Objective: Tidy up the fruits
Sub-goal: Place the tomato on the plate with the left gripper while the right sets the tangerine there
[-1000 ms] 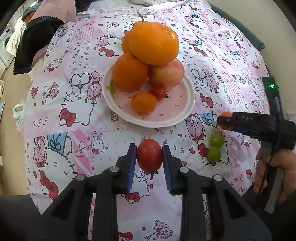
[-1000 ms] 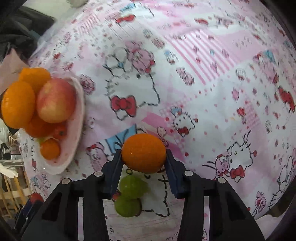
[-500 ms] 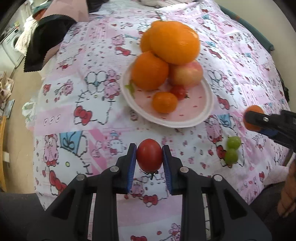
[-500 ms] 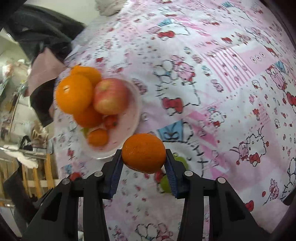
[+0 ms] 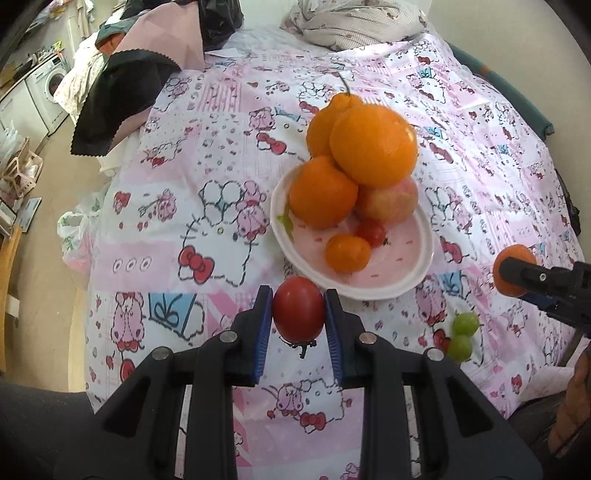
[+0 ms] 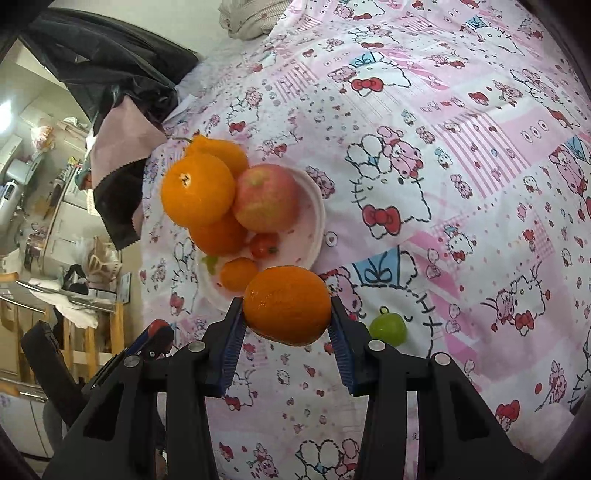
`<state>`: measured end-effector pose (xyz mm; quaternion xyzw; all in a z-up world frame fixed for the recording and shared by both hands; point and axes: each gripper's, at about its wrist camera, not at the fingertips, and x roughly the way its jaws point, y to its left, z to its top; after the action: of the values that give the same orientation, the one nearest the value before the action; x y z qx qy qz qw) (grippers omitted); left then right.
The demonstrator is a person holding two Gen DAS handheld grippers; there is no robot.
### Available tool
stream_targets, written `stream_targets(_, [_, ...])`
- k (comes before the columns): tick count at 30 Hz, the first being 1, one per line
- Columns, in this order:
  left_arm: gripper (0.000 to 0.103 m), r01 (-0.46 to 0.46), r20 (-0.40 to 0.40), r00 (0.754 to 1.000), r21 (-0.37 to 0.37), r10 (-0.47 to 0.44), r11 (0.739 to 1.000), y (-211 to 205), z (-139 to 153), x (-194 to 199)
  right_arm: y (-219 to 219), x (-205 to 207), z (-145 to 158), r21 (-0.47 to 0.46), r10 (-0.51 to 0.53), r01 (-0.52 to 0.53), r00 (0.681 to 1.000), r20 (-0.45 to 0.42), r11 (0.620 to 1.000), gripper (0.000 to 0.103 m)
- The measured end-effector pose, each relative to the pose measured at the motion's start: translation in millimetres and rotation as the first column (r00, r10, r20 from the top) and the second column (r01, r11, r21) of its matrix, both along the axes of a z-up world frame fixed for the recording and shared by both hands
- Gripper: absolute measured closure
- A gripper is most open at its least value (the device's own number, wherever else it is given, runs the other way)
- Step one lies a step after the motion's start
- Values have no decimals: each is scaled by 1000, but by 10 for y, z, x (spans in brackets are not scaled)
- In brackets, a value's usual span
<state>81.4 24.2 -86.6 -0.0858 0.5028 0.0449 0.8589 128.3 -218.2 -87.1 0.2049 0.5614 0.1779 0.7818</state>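
My left gripper (image 5: 298, 312) is shut on a red tomato (image 5: 298, 309), held just in front of the white plate's (image 5: 406, 280) near rim. On the plate are piled large oranges (image 5: 373, 144), an apple (image 5: 391, 201), a small orange (image 5: 347, 253) and a cherry tomato (image 5: 371, 232). My right gripper (image 6: 287, 306) is shut on a small orange (image 6: 287, 304), held above the cloth near the plate (image 6: 317, 218). From the left wrist view that orange (image 5: 511, 258) shows at the right edge. Two green grapes (image 5: 463, 334) lie on the cloth; one grape (image 6: 388, 328) shows beside the right fingers.
A pink cartoon-print cloth (image 5: 207, 206) covers the table. Black and pink fabric (image 5: 122, 96) hangs over the far left corner, and a bundled grey cloth (image 5: 354, 22) lies at the back. The table drops to the floor (image 5: 48, 206) on the left. A hand (image 5: 569, 410) is at the lower right.
Both grippers have risen and tilted up, so more of the table and room shows. The right gripper carried its orange up off the cloth toward the plate. Both grips are unchanged.
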Motion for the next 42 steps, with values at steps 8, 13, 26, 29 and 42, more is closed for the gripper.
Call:
stream_targets(8, [79,44,-22,999,-37,-45,998,86,348,395,82,218,232,17,42,-44,997,71,999,57])
stream_targets(13, [79,150,-54,987,18,-149,989,-52,295,589,188,438,128,-19,79,-79,996,35,997,57])
stream_targets(26, [79,140,-93,986,-3,-139,990,-24,-128,742,335,728,-301,-47,116,-119,991,-66,992,57])
stream_targets(29, [79,155,-120,980,-18,-156,988,-71,-238,780,410,728,-373,-42,131,-135,988,-81,990,57])
stream_targets(42, [78,160,-154,975,3,-158,987,-213,-462,951,536,727,-659,-62,147,-157,978,-150,986,55])
